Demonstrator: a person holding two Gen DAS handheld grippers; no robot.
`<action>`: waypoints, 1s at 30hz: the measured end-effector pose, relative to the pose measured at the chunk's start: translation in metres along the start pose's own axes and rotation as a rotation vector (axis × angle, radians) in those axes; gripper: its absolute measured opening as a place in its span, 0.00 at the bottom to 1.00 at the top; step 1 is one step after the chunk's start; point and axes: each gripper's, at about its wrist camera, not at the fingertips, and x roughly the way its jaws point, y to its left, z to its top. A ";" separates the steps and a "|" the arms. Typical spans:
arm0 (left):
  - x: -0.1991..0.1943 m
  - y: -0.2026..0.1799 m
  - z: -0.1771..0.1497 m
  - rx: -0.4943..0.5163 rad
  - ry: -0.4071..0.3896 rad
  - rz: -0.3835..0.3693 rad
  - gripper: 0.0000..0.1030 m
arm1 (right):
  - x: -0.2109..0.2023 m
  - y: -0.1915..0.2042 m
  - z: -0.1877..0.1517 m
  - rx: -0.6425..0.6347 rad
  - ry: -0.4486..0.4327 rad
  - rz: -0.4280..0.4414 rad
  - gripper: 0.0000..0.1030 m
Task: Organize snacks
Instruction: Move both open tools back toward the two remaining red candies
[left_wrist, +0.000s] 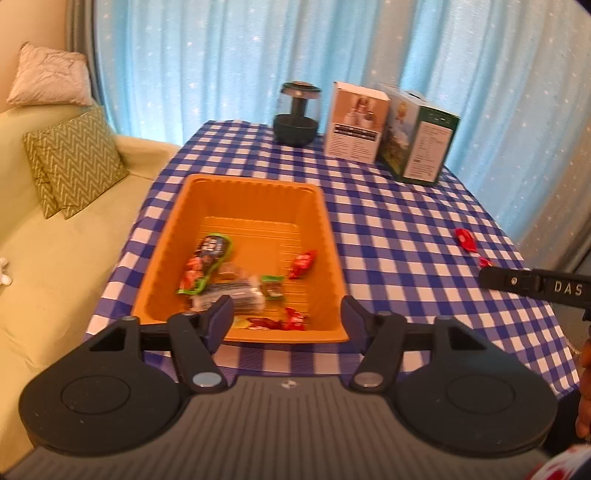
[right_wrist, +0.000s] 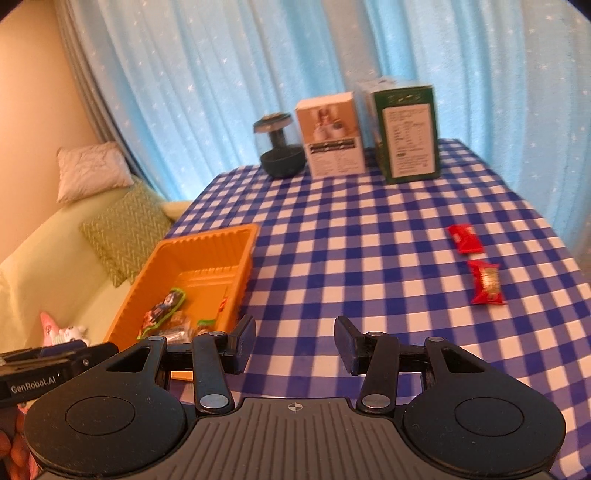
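Left gripper: jaws spread wide, nothing between them, poised over the near rim of the orange tray.

Right gripper: jaws spread, nothing held, above bare checked cloth; the orange tray sits just to the left of its left jaw.

Worktop: covered in blue-and-white checked cloth.

Orange tray, contents, directly ahead of the left jaws:
- two small red sweets and a flat red-and-yellow wrapper at the near wall, between the jaw tips;
- clear-wrapped dark bar, just beyond the left jaw tip;
- small green-edged packet, beside the bar;
- long dark pouch with green border, lying lengthwise further in, toward the left;
- red-wrapped sweet, apart from the rest, toward the right wall.

Loose on the worktop, ahead and well to the right of the right jaws:
- red packet with a pale biscuit picture, nearer;
- flat red packet, just beyond it, not touching.

Far edge of the worktop, ahead of both grippers:
- dark round jar with a clear body and lid, leftmost;
- white-and-tan box, upright, beside the jar;
- green box, upright, close against the white one.

Beyond: pale blue curtain. Left of the worktop: pale green sofa with a green zigzag cushion and a white one.
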 end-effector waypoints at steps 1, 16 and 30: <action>0.000 -0.005 0.000 0.008 0.000 -0.008 0.64 | -0.004 -0.004 0.000 0.004 -0.006 -0.007 0.46; 0.018 -0.087 -0.002 0.101 0.028 -0.126 0.73 | -0.048 -0.094 -0.015 0.144 -0.058 -0.166 0.52; 0.043 -0.144 0.003 0.165 0.036 -0.180 0.75 | -0.061 -0.147 -0.015 0.214 -0.093 -0.235 0.53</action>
